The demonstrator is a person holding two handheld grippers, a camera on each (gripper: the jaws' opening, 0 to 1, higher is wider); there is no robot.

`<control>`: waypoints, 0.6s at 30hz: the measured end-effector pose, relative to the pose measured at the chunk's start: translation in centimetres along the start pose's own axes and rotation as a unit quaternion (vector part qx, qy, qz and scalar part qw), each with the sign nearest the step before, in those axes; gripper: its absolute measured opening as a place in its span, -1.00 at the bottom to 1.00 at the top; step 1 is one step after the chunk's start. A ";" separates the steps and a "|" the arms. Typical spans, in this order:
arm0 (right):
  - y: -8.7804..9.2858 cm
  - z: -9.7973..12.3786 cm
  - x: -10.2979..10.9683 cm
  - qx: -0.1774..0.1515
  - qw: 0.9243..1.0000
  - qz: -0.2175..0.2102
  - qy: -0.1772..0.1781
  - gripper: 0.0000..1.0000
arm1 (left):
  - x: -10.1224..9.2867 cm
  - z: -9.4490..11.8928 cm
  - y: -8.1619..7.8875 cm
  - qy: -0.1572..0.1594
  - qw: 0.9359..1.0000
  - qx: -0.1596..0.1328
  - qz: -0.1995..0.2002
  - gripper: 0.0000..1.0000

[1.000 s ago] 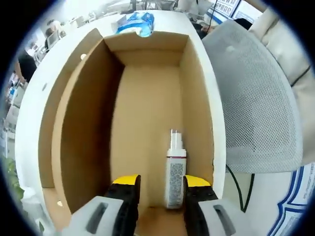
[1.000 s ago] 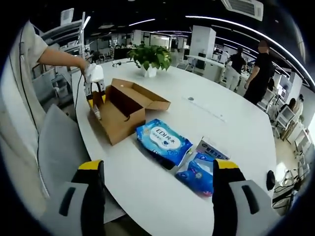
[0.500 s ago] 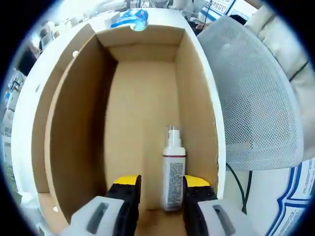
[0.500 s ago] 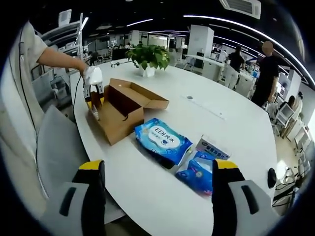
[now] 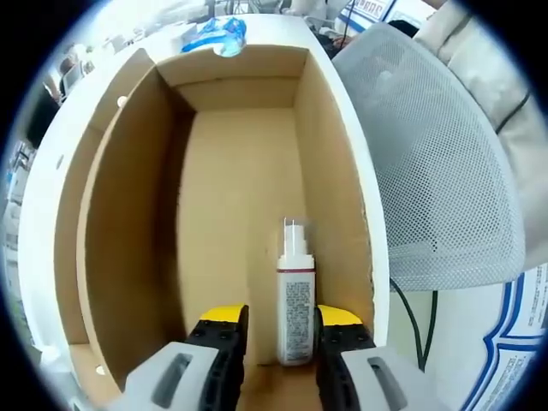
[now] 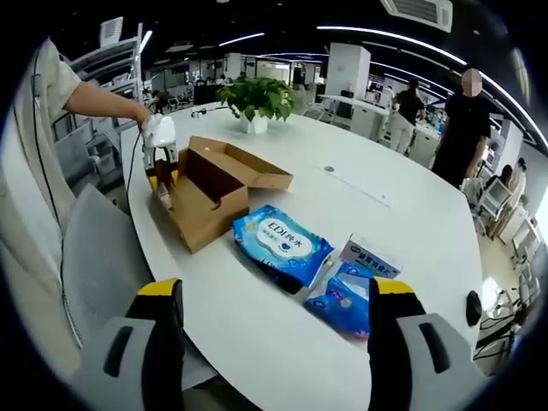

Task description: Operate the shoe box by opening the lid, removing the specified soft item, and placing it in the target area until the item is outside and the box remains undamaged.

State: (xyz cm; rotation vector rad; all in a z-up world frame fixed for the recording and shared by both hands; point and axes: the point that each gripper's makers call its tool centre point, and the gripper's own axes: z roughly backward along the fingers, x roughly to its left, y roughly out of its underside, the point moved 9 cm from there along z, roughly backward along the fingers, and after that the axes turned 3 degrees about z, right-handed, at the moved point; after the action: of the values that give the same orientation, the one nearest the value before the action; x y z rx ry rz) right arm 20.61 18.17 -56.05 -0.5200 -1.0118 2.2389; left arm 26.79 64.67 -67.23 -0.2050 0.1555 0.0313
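Shoe box (image 5: pixel 231 197) open, mid-frame in left gripper view. Small spray bottle (image 5: pixel 294 300) lies lower centre inside, by the right wall. Left gripper (image 5: pixel 274 321) jaws parted, bottle between the tips, contact unclear. Likely light, rigid, slick; grip the labelled body. Right gripper (image 6: pixel 270 300) wide open, holding nothing.

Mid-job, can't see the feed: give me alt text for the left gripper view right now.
The left gripper points down into an open cardboard shoe box, its yellow-tipped fingers either side of the base of a small white spray bottle lying on the box floor. Blue packets lie on the white table beyond the box; a grey mesh chair is at right.
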 end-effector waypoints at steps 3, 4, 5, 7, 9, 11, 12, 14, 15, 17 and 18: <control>0.0 0.1 -0.1 0.000 1.000 -0.002 0.002 0.69 | -0.1 -0.3 -0.1 0.008 1.000 -0.001 -0.001 -0.37; 0.0 0.1 -0.1 -0.001 1.000 -0.002 0.003 0.69 | -0.1 -0.4 -0.1 0.008 1.000 0.000 0.000 -0.37; 0.0 0.1 -0.1 -0.001 1.000 -0.002 0.004 0.69 | -0.1 -0.5 -0.1 0.008 1.000 0.001 -0.001 -0.37; 0.0 0.2 -0.1 -0.002 1.000 -0.003 0.006 0.68 | -0.1 -0.6 -0.1 0.007 1.000 0.004 -0.006 -0.38; 0.0 0.2 -0.1 -0.004 1.000 -0.004 0.008 0.68 | -0.1 -0.7 -0.1 0.004 1.000 0.004 -0.007 -0.38; 0.0 0.2 -0.1 -0.004 1.000 -0.004 0.009 0.67 | -0.1 -0.9 -0.1 -0.001 1.000 0.003 -0.009 -0.38; 0.0 0.2 -0.1 -0.004 1.000 -0.004 0.010 0.67 | -0.1 -0.9 -0.1 -0.002 1.000 0.003 -0.009 -0.38; 0.0 0.2 -0.1 -0.005 1.000 -0.004 0.010 0.67 | -0.2 -1.2 -0.1 -0.005 1.000 0.002 -0.011 -0.42; 0.0 0.2 0.0 -0.004 1.000 -0.003 0.010 0.67 | -0.3 -1.3 -0.1 -0.007 1.000 0.001 -0.012 -0.44; -0.1 0.1 0.1 -0.005 1.000 -0.002 0.009 0.66 | -0.3 -1.4 -0.1 -0.009 1.000 0.000 -0.012 -0.46; -0.1 0.1 0.1 -0.005 1.000 -0.002 0.009 0.66 | -0.3 -1.4 -0.1 -0.014 1.000 -0.002 -0.011 -0.48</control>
State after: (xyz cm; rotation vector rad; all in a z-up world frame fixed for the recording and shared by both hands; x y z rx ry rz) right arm 20.51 18.22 -55.91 -0.5407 -1.0156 2.2217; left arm 26.29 64.27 -68.51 -0.2097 0.1261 0.0126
